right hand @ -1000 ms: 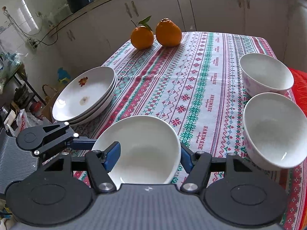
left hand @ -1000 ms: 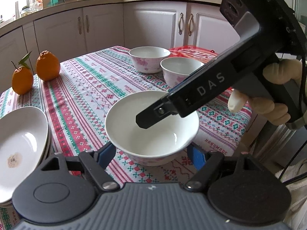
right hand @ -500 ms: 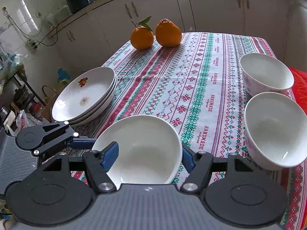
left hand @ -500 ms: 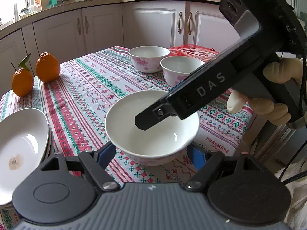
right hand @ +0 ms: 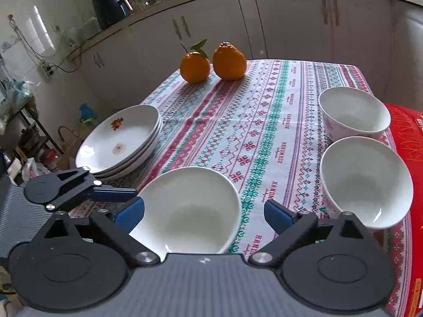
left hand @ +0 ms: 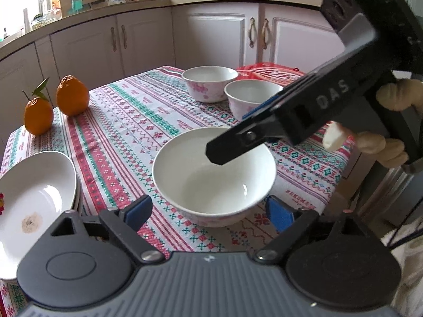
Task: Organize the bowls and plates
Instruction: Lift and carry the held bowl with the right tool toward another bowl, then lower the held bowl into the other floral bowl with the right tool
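Taking the near white ceramic bowl with the pink flower band (left hand: pixel 214 177) as the landmark and going left to right: off to its left, at the table's edge, sits the stack of shallow white plates (right hand: pixel 120 142), the top one marked with a small red motif and a brownish smear. Beyond the stack, at the far side of the striped red, green and white tablecloth (right hand: pixel 264 132), stand two oranges (right hand: pixel 211 63), touching each other.

The landmark bowl itself stands upright on the cloth near the front edge. Half a second ago both grippers had their blue pads pressed on its wall; now both sets of jaws are opening. The left gripper (left hand: pixel 208 212) has its pads spread to either side of the bowl and clear of it. The right gripper (right hand: pixel 204 212) has its right pad well off the rim, while its left pad sits just beside the wall; I cannot tell if it touches. The bowl is between each pair of jaws, but neither grips it. The person's gloved right hand (left hand: pixel 391 121) shows around that tool's handle.

To the right of the landmark, well apart from it, two matching white floral bowls (right hand: pixel 359 145) stand just beside each other, against a red packet (right hand: pixel 407 142).

This release suggests the bowl has been set down here. All three bowls stand separately, so nesting them probably remains.
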Tool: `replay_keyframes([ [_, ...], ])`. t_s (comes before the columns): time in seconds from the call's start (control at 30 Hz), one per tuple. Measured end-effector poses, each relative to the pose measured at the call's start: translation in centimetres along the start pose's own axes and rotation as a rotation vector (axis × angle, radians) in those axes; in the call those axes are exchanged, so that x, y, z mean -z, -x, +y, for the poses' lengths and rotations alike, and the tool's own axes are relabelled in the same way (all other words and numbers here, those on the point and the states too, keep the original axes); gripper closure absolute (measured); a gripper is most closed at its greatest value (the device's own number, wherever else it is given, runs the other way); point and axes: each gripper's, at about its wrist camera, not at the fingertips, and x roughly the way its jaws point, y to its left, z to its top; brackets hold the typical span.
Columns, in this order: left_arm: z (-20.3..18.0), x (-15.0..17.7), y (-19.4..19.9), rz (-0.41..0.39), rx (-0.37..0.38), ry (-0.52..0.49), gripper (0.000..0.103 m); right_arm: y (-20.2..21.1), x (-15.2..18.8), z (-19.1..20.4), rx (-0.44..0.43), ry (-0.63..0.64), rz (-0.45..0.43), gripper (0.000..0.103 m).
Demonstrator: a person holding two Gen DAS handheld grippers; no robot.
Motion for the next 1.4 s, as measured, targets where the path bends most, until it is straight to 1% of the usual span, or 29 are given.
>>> replay_keyframes([
  [0.07,0.0,-0.1,-0.1,0.001,0.003,0.009,0.011,0.0,0.1,0.2,0.010,0.005,-0.001,0.004],
  [0.17,-0.3,-0.3,0.5,-0.005,0.010,-0.011,0.011,0.8,0.2,0.2,0.015,0.013,-0.014,0.004],
  [0.3,-0.7,-0.9,1.7,-0.023,0.020,-0.026,0.011,2.4,0.1,-0.8,0.036,-0.001,-0.053,0.004],
  [0.47,-1.7,-3.0,2.6,-0.094,0.021,-0.043,0.010,4.8,0.0,-2.5,0.107,-0.013,-0.105,0.004],
  [0.53,-2.4,-4.3,2.1,-0.118,0.028,-0.044,0.010,5.9,-0.3,-3.8,0.140,-0.028,-0.128,0.004],
  [0.63,-3.7,-6.0,0.6,-0.133,0.035,-0.051,0.009,7.3,-0.5,-5.9,0.186,-0.059,-0.161,0.004],
  [0.73,-5.2,-7.6,-1.4,-0.127,0.042,-0.057,0.009,8.2,-0.5,-8.1,0.217,-0.091,-0.179,0.004],
  [0.8,-6.2,-8.4,-2.8,-0.123,0.028,-0.065,0.009,8.5,-0.6,-9.5,0.228,-0.112,-0.186,0.004],
  [0.97,-7.4,-9.7,-6.0,-0.075,0.032,-0.053,0.010,8.2,-0.9,-12.2,0.210,-0.148,-0.188,0.004],
  [1.17,-7.7,-10.4,-9.0,-0.006,0.021,-0.025,0.012,6.1,-1.6,-14.5,0.183,-0.144,-0.149,0.007],
  [1.23,-7.7,-10.7,-9.8,0.017,0.028,-0.013,0.012,5.3,-1.9,-14.9,0.173,-0.143,-0.136,0.009],
  [1.3,-7.9,-10.8,-10.5,0.031,0.031,-0.010,0.016,4.5,-2.1,-15.4,0.158,-0.142,-0.123,0.013],
  [1.4,-7.9,-11.0,-11.3,0.057,0.026,0.002,0.019,3.6,-2.3,-16.0,0.143,-0.141,-0.107,0.018],
])
